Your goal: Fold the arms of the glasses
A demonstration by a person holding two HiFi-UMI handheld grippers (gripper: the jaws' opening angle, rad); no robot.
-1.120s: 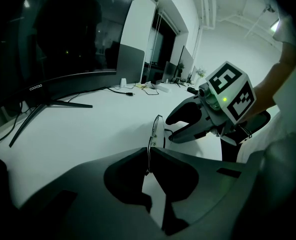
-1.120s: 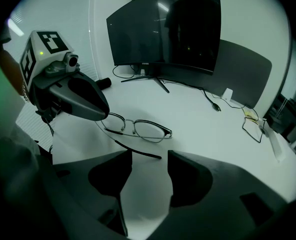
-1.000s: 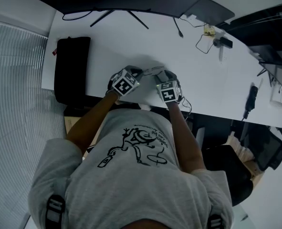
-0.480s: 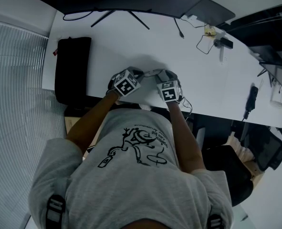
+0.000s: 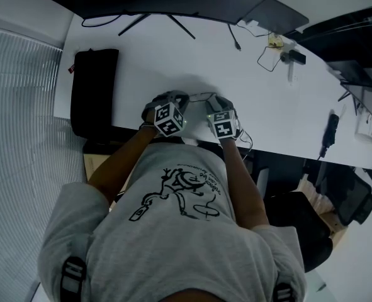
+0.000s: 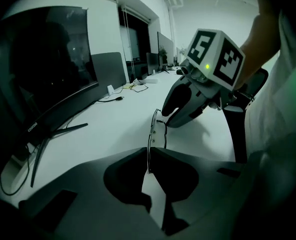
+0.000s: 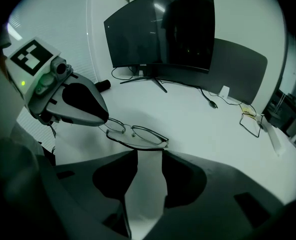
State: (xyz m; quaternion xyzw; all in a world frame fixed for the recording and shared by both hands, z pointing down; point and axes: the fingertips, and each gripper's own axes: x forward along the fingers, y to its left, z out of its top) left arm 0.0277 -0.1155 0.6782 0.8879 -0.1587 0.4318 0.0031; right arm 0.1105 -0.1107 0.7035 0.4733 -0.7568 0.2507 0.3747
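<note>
At the near edge of the desk (image 5: 141, 55), the left gripper (image 6: 149, 165) is clamped on the frame of the glasses (image 7: 137, 134), held just above the desktop. At its 3 o'clock, the right gripper (image 7: 149, 159) has just been closing its half-open jaws, with nothing between them. The fold looks under way, and next it likely needs to press an arm inward.

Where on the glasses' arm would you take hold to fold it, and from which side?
Probably the arm's middle, from the person's side: it's a thin rod lying across just nearer than the lenses, unblocked there, while the left gripper pinches the glasses' other end.
</note>
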